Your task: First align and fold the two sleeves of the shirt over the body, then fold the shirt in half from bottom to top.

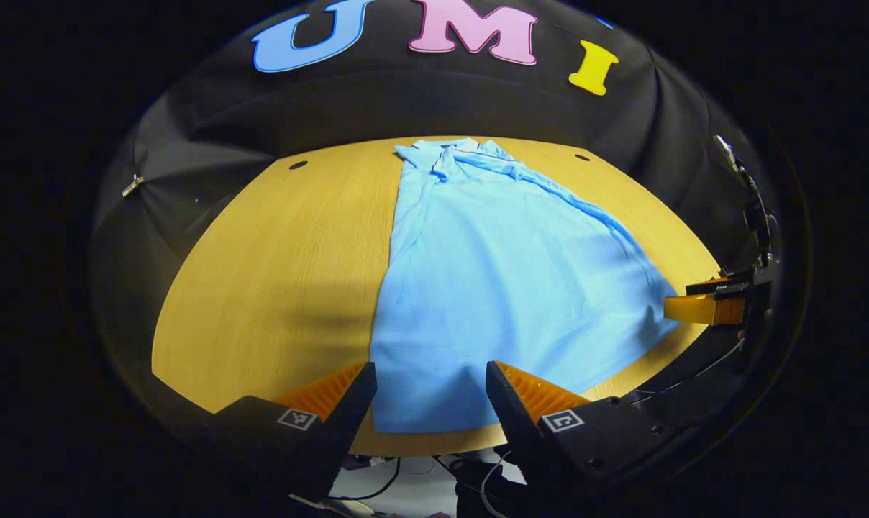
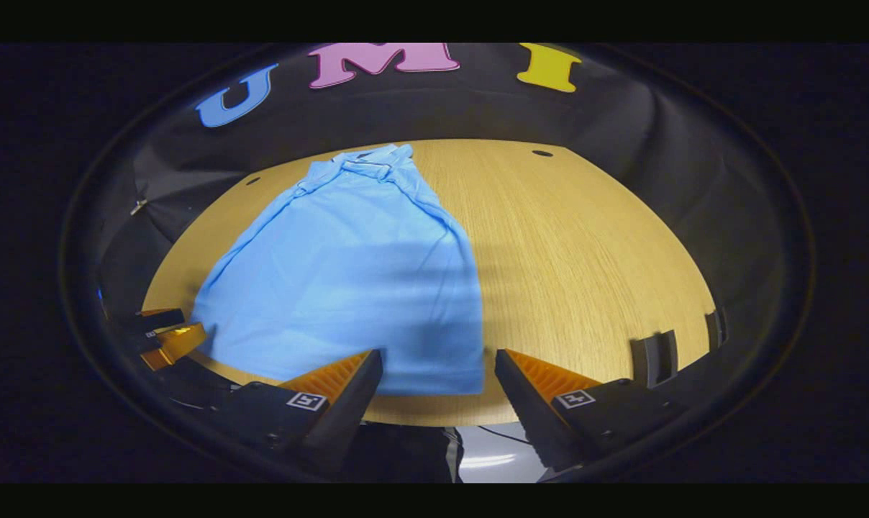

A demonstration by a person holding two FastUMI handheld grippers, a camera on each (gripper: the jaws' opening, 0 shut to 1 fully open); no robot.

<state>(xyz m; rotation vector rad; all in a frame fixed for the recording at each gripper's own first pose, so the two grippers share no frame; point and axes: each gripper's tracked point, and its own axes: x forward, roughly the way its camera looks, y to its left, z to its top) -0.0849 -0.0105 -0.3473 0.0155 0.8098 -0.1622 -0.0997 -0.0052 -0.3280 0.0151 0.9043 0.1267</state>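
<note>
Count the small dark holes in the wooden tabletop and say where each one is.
2. One hole sits at the table's far edge, left of the shirt's collar; the other hole sits at the far edge to its right. The shirt may hide more.

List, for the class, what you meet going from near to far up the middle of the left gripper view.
Left gripper with open fingers → near edge of the yellow wooden table → bottom hem of the light blue polo shirt → the shirt's collar → black cloth booth wall.
</note>
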